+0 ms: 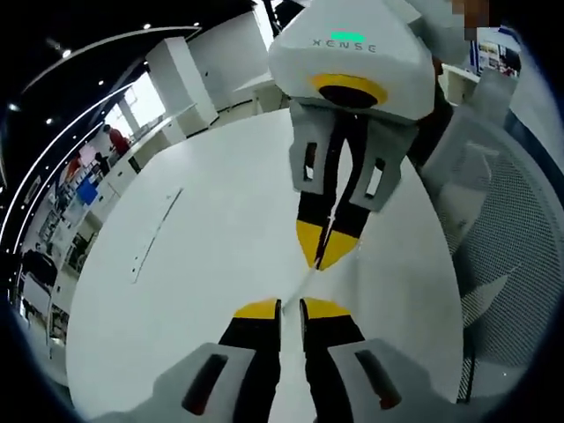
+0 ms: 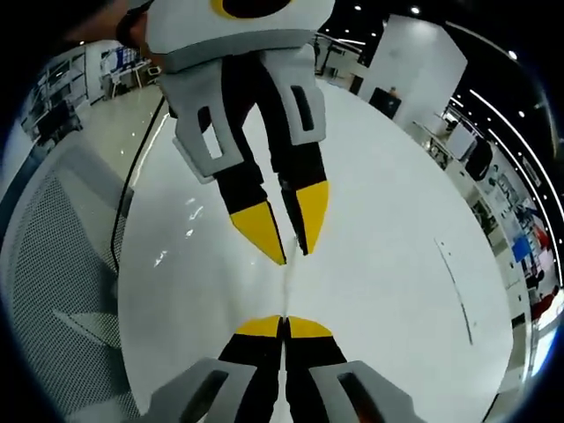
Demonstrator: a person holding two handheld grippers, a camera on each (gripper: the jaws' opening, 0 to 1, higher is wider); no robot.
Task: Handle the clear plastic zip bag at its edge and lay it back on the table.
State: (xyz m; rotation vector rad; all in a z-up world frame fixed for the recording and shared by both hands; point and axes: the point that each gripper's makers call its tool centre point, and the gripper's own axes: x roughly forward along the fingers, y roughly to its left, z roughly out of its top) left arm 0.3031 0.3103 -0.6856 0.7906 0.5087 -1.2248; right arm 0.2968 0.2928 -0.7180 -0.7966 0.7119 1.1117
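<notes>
The clear plastic zip bag [image 1: 306, 284] shows as a thin pale line, edge-on, stretched between the two grippers above the white table [image 1: 211, 264]. In the left gripper view, my left gripper [image 1: 291, 308] rises from the bottom with its yellow-tipped jaws nearly together on the bag's near end. My right gripper [image 1: 323, 256] hangs down from the top, pinching the far end. In the right gripper view the bag [image 2: 285, 291] runs from my right gripper [image 2: 284, 324], jaws closed on it, up to the left gripper [image 2: 293, 251]. Most of the bag's clear film is too faint to make out.
A white mesh chair [image 1: 507, 256] stands beside the table, also seen as the chair [image 2: 62, 256]. A long thin slot [image 1: 154, 233] is set in the tabletop. A dark cable [image 2: 132, 194] runs along the table edge. Desks and a person [image 1: 115, 137] are far off.
</notes>
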